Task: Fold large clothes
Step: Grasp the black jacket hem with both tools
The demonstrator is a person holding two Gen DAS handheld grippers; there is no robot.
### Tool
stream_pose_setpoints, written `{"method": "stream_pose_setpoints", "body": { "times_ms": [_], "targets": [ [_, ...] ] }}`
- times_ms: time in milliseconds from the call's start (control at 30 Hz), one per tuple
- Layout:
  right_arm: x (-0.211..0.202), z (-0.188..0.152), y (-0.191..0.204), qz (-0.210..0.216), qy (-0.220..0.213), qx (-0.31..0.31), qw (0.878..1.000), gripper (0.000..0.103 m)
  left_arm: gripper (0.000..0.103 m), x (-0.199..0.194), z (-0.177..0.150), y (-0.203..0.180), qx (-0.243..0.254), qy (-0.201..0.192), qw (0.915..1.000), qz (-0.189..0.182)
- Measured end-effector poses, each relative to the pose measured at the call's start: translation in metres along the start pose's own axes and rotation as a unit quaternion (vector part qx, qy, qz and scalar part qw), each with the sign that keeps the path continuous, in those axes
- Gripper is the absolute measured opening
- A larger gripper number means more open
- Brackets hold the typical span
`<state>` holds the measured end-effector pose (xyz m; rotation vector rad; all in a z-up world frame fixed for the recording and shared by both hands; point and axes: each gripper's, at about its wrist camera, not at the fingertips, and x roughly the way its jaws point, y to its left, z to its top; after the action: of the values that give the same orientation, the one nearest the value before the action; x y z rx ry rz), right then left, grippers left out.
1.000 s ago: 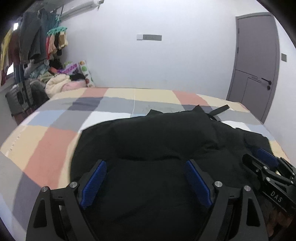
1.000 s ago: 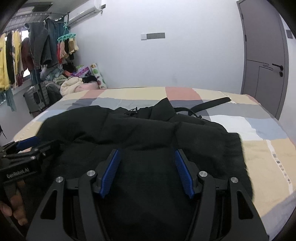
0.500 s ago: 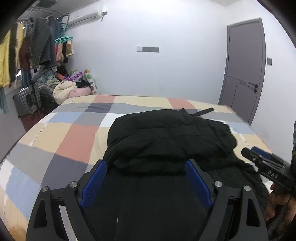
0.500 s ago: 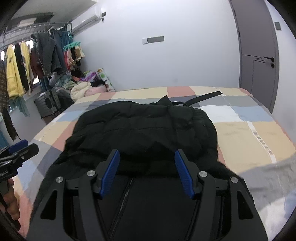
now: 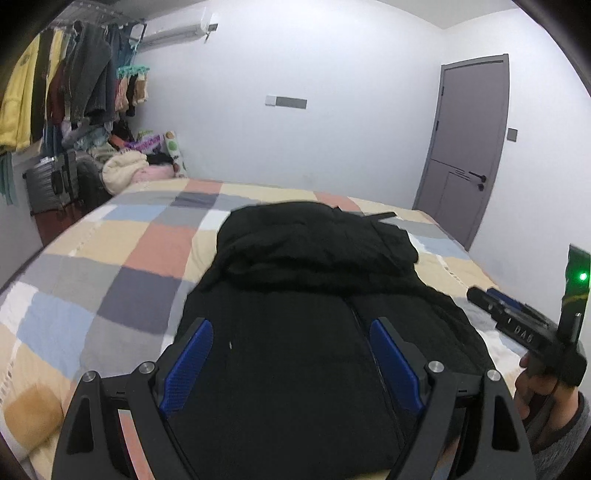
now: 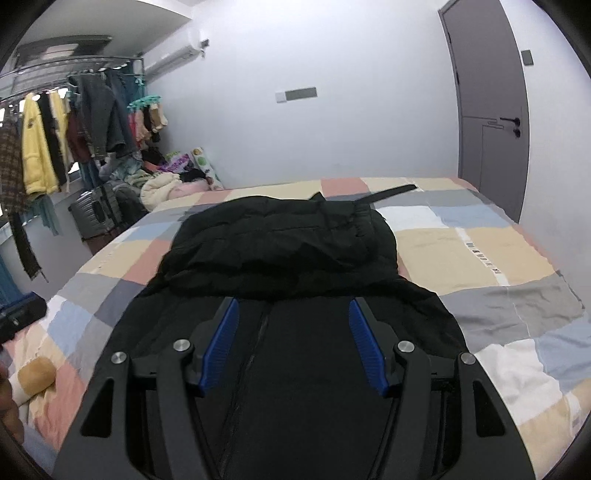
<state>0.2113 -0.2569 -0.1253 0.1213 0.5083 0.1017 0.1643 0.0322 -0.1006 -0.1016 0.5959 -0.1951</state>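
- My left gripper [image 5: 291, 365] stands wide, blue pads empty.
- My right gripper [image 6: 293, 347] is parted less widely, gripping nothing.
- The large black padded jacket [image 5: 306, 280] lies ahead of and beneath both pairs of fingers, its far half folded over, on the pastel checked bedspread [image 5: 140, 258].

Checked quilt [image 5: 147, 254] in peach, blue, grey and cream squares covering the bed. Far left: rail of hung clothes [image 6: 74, 129], including a yellow top [image 6: 35, 155]; below it, a grey suitcase [image 5: 46, 186] beside a heap of laundry [image 5: 136, 166]. Air conditioner [image 5: 177, 31] high on the far wall. Far right: grey door [image 5: 469, 147] with black handle.
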Motion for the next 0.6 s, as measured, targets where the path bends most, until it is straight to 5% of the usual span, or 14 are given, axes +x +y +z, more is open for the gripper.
{"method": "stream_pose_setpoints", "body": {
  "times_ms": [367,600],
  "targets": [
    [-0.034,0.005,-0.027,0.044,0.044,0.041,0.997,0.066,0.087,0.017,-0.034,0.044,-0.056,0.057,0.9963,-0.031],
    [-0.024,-0.007,-0.093,0.016,0.132,0.065,0.989,0.067,0.087,0.062,-0.058,0.093,-0.144,0.136,0.9788,-0.053]
  ]
}}
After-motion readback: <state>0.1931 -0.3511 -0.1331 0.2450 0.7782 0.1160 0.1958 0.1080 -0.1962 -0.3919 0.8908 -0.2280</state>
